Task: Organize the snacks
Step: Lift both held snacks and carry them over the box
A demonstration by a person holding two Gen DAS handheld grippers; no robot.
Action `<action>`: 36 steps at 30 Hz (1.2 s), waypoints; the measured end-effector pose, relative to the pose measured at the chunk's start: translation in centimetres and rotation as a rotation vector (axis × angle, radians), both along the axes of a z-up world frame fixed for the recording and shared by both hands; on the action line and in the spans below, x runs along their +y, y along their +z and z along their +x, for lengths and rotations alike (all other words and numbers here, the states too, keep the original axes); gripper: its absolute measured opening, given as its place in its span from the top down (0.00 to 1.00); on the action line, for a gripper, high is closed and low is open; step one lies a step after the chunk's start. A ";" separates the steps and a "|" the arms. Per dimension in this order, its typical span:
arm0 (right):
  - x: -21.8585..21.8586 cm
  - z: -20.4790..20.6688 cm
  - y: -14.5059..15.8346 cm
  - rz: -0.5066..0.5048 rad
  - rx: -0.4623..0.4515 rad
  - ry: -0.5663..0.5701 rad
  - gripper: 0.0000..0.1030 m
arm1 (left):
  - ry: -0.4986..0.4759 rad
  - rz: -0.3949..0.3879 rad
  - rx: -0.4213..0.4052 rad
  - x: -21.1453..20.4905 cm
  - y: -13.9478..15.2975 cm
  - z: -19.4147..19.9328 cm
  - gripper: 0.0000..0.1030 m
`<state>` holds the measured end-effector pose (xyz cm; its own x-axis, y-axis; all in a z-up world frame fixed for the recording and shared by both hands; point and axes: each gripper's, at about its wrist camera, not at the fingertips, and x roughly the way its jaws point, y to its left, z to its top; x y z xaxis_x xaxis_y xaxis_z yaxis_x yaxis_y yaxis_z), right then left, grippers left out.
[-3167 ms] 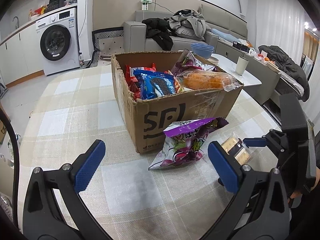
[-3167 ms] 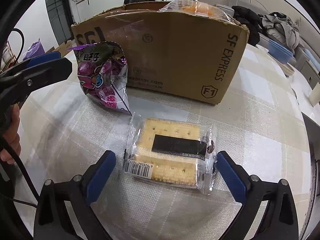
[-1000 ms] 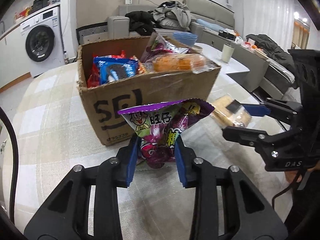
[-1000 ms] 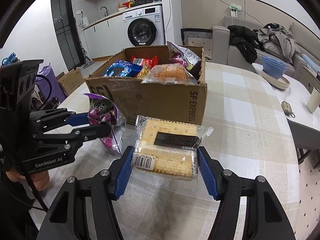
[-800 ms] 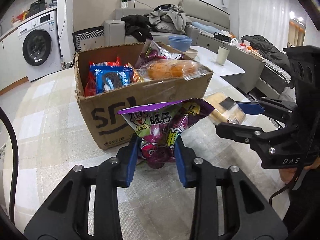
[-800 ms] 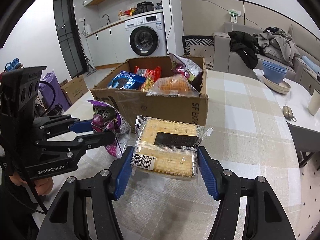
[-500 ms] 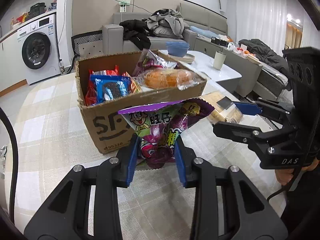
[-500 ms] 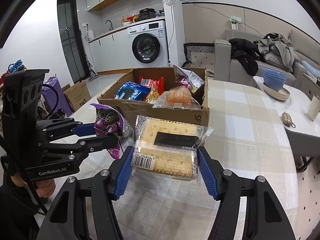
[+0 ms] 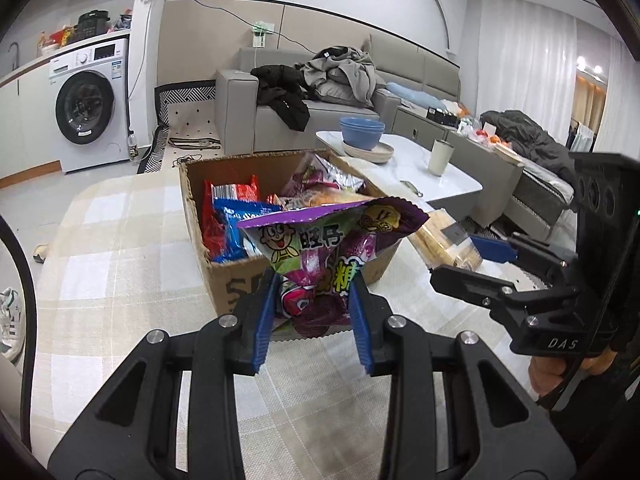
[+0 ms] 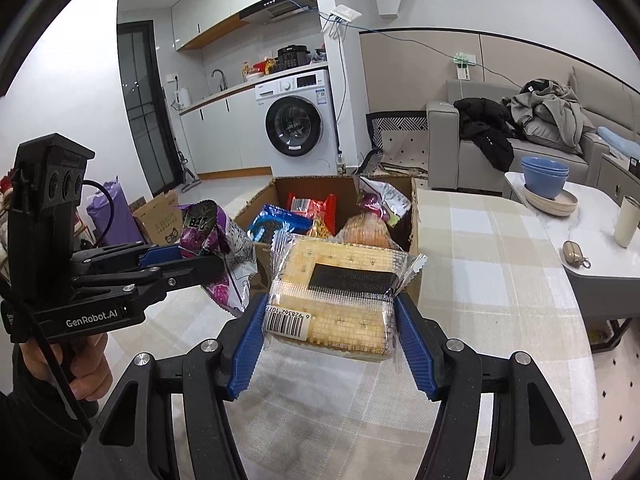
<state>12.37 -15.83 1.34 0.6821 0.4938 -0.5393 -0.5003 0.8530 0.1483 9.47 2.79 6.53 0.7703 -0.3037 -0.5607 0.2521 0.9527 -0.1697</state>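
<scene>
My left gripper (image 9: 315,298) is shut on a purple candy bag (image 9: 320,256), held in the air just in front of an open cardboard box (image 9: 224,280) that has several snack packs inside. In the right wrist view my right gripper (image 10: 330,320) is shut on a clear pack of crackers (image 10: 332,288), lifted over the table near the box (image 10: 414,216). The left gripper and the purple candy bag (image 10: 216,240) show at the left of that view. The cracker pack (image 9: 444,244) and the right gripper (image 9: 472,260) appear to the right of the box.
The box stands on a table with a checked cloth (image 10: 492,264). A person's hand (image 10: 86,372) grips the left tool. A low white table (image 10: 580,216) with blue bowls (image 10: 544,176) and a cup (image 10: 626,220) stands at the right. A sofa and a washing machine lie beyond.
Both grippers closed on their packs and lifted them off the table. Over the last second both rose further, the candy bag now level with the box's front rim.
</scene>
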 end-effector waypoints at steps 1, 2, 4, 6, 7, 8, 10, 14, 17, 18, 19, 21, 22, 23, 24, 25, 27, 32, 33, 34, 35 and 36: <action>0.0 0.1 0.1 0.002 -0.006 -0.006 0.38 | 0.004 0.000 -0.005 0.0 0.2 0.0 0.70; 0.1 0.1 0.3 0.007 -0.011 -0.010 0.38 | 0.008 0.000 -0.011 0.0 0.5 0.1 0.70; 0.3 0.4 0.5 0.016 -0.017 -0.017 0.38 | 0.013 -0.006 -0.012 0.3 1.1 0.2 0.70; 0.5 0.8 0.8 0.025 -0.029 -0.021 0.38 | 0.019 -0.009 -0.011 0.6 1.7 0.4 0.70; 0.6 1.1 1.0 0.026 -0.032 -0.023 0.38 | 0.027 -0.003 -0.014 0.8 2.1 0.6 0.70; 0.8 1.4 1.1 0.025 -0.035 -0.026 0.38 | 0.035 0.002 -0.019 0.8 2.4 0.7 0.70; 1.0 2.0 1.6 0.033 -0.051 -0.029 0.38 | 0.051 0.007 -0.023 0.8 3.1 1.5 0.70; 1.3 3.3 2.2 0.055 -0.068 -0.038 0.38 | 0.087 0.018 -0.027 1.2 3.8 2.7 0.70; 1.6 4.2 2.5 0.053 -0.074 -0.036 0.38 | 0.116 0.024 -0.024 1.8 4.0 3.5 0.70; 1.7 4.5 2.5 0.053 -0.077 -0.039 0.38 | 0.121 0.022 -0.021 1.9 4.1 4.2 0.70; 1.8 4.8 2.5 0.051 -0.074 -0.043 0.38 | 0.130 0.020 -0.017 2.1 4.0 4.5 0.70; 2.0 5.4 2.4 0.054 -0.064 -0.041 0.38 | 0.141 0.019 -0.009 2.5 3.9 5.5 0.70; 2.1 5.7 2.3 0.058 -0.060 -0.041 0.38 | 0.145 0.019 -0.004 2.7 3.9 6.0 0.70; 2.2 5.9 2.2 0.060 -0.056 -0.041 0.38 | 0.147 0.020 -0.002 2.7 3.8 6.5 0.70; 2.2 6.2 2.1 0.064 -0.051 -0.044 0.38 | 0.148 0.023 -0.003 2.8 3.8 6.8 0.70; 2.3 6.5 2.0 0.064 -0.047 -0.051 0.38 | 0.152 0.031 -0.004 2.8 3.9 7.1 0.70; 2.5 7.0 1.8 0.063 -0.037 -0.059 0.38 | 0.159 0.042 -0.006 2.6 3.8 7.8 0.70; 3.0 8.0 1.1 0.055 -0.025 -0.074 0.38 | 0.168 0.058 -0.008 2.1 3.5 9.7 0.70; 3.1 8.3 1.0 0.056 -0.020 -0.078 0.38 | 0.171 0.064 -0.010 2.0 3.4 10.0 0.70; 3.1 8.6 0.9 0.055 -0.014 -0.079 0.38 | 0.174 0.073 -0.012 1.7 3.2 10.4 0.70; 3.2 8.8 0.8 0.052 -0.010 -0.080 0.38 | 0.174 0.081 -0.012 1.6 3.0 10.6 0.70; 3.3 9.0 0.7 0.045 -0.011 -0.082 0.38 | 0.173 0.086 -0.013 1.2 2.7 11.0 0.70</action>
<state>21.35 -12.52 2.04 0.7268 0.4599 -0.5102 -0.4309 0.8837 0.1828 20.42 4.00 9.27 0.8139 -0.1175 -0.5690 0.0850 0.9929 -0.0835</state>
